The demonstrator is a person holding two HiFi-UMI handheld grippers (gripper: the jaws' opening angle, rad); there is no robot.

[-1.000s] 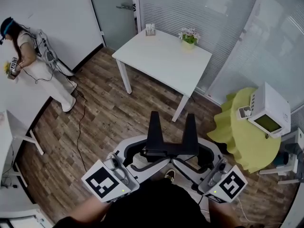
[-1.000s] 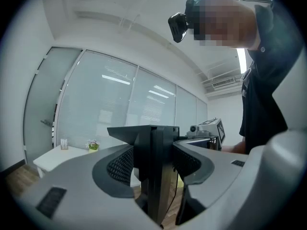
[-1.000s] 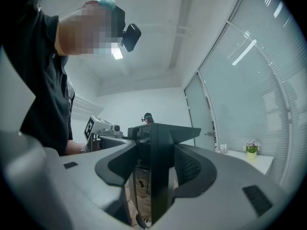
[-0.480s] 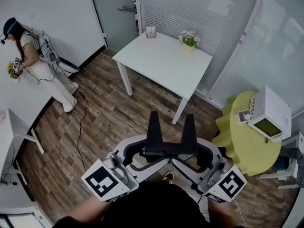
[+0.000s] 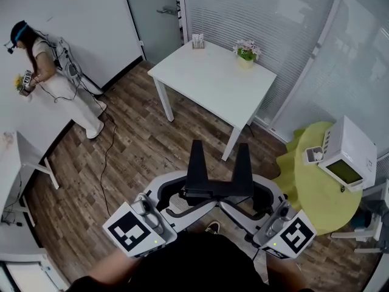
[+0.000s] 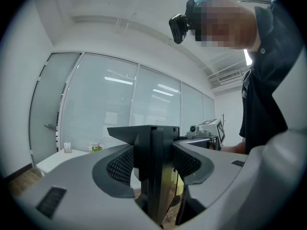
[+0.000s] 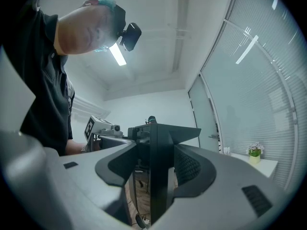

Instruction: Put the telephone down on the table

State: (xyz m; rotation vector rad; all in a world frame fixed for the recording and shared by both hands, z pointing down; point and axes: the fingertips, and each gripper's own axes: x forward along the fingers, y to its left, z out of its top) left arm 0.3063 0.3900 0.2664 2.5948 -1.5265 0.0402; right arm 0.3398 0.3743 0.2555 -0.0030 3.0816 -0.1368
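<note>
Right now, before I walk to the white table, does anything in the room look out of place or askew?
Nothing looks spilled or broken. Only the yellow cloth under the white box at the right hangs bunched in uneven folds.

Bench (image 5: 213,81) stands ahead of you. A flower pot (image 5: 246,52) and a small holder (image 5: 198,41) sit on its far edge, with the door (image 5: 155,8) behind it. A person (image 5: 55,84) is far left by the wall. To your right is a round table (image 5: 313,193) with a boxy appliance (image 5: 349,151) on it. The telephone (image 5: 213,175) is close before you, between the left tongs (image 5: 182,194) and the right tongs (image 5: 250,196).
</note>
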